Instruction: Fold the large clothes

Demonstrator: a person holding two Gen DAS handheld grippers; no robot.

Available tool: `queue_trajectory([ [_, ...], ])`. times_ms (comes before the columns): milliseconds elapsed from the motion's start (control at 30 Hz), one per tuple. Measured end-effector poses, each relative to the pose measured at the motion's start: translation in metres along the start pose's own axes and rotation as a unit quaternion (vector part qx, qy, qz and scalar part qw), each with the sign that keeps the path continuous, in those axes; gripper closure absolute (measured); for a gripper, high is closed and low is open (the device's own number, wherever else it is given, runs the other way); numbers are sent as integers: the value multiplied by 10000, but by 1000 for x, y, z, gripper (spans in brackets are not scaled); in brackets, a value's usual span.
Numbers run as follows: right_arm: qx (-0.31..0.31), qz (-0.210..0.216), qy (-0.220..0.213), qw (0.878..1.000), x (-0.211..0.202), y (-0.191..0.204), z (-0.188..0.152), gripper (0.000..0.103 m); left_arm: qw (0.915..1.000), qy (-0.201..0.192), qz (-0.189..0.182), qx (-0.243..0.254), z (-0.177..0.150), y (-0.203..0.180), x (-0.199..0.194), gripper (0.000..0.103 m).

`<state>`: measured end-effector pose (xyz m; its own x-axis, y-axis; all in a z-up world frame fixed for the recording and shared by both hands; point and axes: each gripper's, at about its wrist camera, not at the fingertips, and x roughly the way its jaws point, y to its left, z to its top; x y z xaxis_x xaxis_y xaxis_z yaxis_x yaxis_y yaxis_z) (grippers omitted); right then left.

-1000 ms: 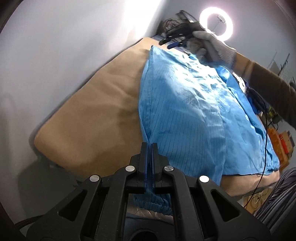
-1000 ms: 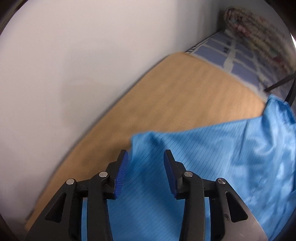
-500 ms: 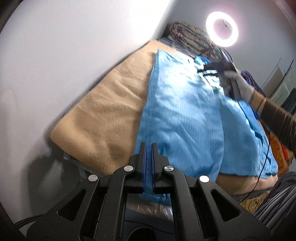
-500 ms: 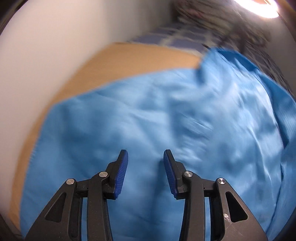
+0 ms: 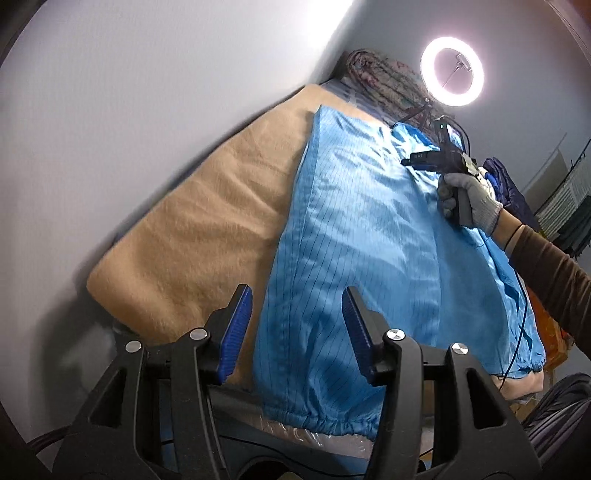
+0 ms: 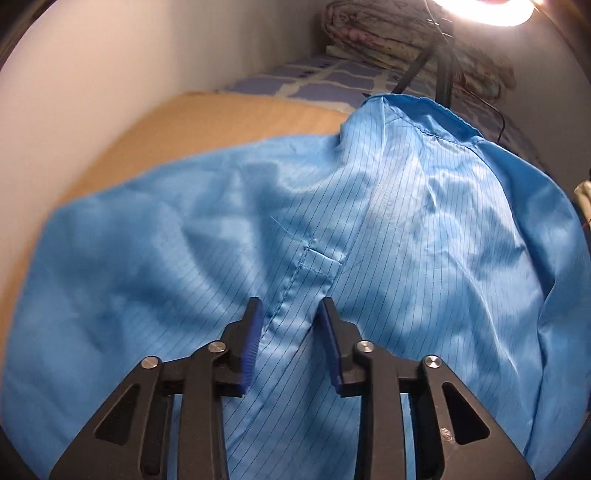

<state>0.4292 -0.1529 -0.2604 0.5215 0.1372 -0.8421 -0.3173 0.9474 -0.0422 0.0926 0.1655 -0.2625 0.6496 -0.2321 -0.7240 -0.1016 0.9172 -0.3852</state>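
My left gripper (image 5: 297,330) is opening, its blue ribbed pads standing apart and touching nothing, with the gathered elastic hem of the light blue pinstriped garment (image 5: 354,236) lying just below and ahead of them. My right gripper (image 6: 290,341) is closing, its jaws partly apart over a stitched seam ridge of that garment (image 6: 295,229); the fabric sits between the pads, but I cannot see them pressing on it yet. The garment lies spread over the tan fleece blanket (image 5: 207,229), reaching from my left claw's tips out to the gloved hand (image 5: 469,199) that carries the right tool. I judge the main risk is pinching only the top layer at the seam, so the lower layer drags and the fold skews; the slick cloth could also slip from a shallow bite. The hem beyond my left claw hangs over the near edge of the bed, so a pull could slide it off. Left of the garment the blanket is bare up to the white wall (image 5: 129,110); far ahead, a rolled patterned quilt (image 6: 413,29) and a ring light (image 5: 452,72) limit the reach.
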Motion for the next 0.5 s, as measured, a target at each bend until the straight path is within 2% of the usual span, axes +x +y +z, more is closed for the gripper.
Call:
queue_trajectory([
  [167,-176,-176,33,9997,-8,8,6,74,9999,61,82,95,-2,-3,10,52],
  [267,-408,125,-269,9987,-36,22,-1,74,9996,134,192,180,-2,-7,21,52],
  [367,-576,752,-336,9949,-65,45,-15,74,9997,235,86,53,1,-3,33,52],
  [433,-676,1271,-286,9892,-78,65,-23,74,9997,232,21,6,1,-1,36,58],
  [500,-849,1532,-216,9843,-83,86,-30,74,9997,244,75,43,2,-2,38,77],
])
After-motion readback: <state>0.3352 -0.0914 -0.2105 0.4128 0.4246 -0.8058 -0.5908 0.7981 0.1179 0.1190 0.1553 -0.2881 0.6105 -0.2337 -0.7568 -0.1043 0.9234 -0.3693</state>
